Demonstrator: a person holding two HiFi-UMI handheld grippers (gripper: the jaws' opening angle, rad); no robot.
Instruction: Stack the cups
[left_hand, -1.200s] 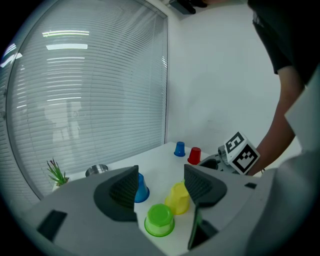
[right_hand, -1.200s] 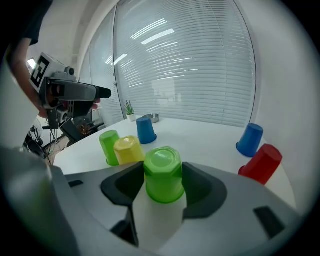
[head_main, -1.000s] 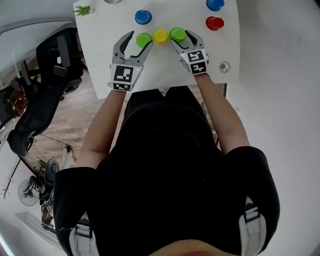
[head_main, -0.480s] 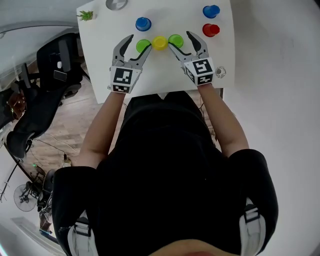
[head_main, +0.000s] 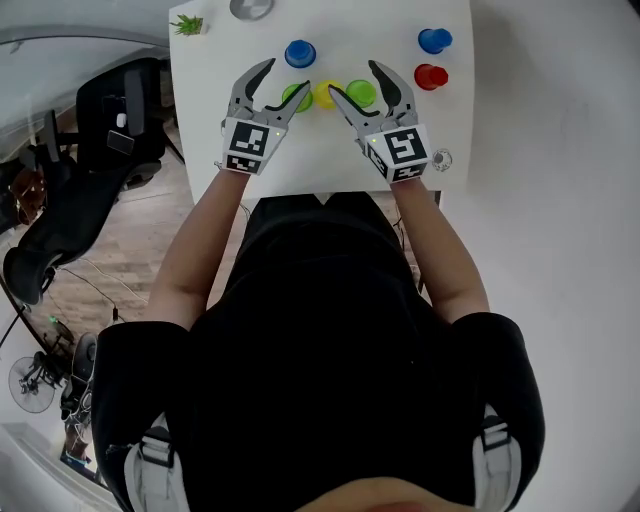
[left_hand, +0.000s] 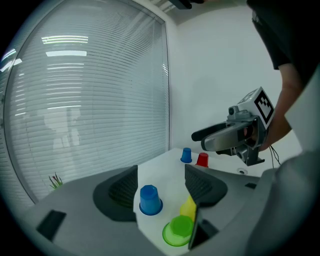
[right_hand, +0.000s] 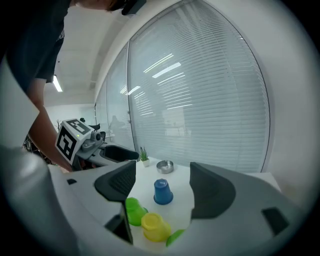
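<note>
Both tongs hover over the white tabletop (head_main: 330, 150), upper middle of the head view. The left gripper (head_main: 289, 74) gapes wide and empty, the left lime-green plastic cup (head_main: 294, 98) just under its tips. The right gripper (head_main: 351, 77) has just been opening its jaws and grasps nothing; the right lime-green plastic cup (head_main: 361, 93) sits free beneath it. Between the greens stands the yellow plastic cup (head_main: 325, 94), all three upside down in a close row. A blue plastic cup (head_main: 300, 53) waits above; another blue cup (head_main: 434, 40) and a red plastic cup (head_main: 431, 76) sit upper right.
</note>
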